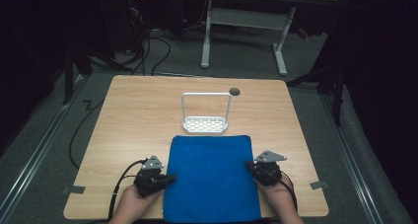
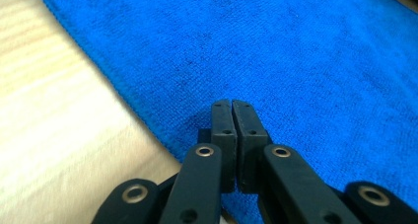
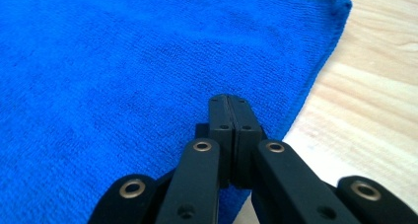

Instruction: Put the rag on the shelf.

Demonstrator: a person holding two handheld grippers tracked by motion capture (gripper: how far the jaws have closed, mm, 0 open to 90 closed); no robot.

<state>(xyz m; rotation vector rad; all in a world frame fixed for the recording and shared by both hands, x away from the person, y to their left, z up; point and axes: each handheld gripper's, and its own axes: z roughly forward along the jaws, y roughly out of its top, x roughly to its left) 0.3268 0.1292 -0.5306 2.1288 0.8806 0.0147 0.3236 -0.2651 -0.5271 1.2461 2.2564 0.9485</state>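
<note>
In the high view, a blue cloth (image 1: 212,177) is lying flat on the near middle of the wooden table (image 1: 133,110), its near edge reaching the table's near edge, with a white rack (image 1: 205,114) standing just beyond its far edge and a small dark hole (image 1: 234,91) farther off to the right. The left gripper (image 1: 170,177) is resting at the cloth's left edge and the right gripper (image 1: 249,166) at its right edge. In the left gripper view, the jaws are pressing together with nothing between them, pointing over the cloth (image 2: 276,51) just inside its edge. In the right gripper view, the jaws are likewise sitting pressed together and empty, above the cloth (image 3: 123,61) near its right border.
</note>
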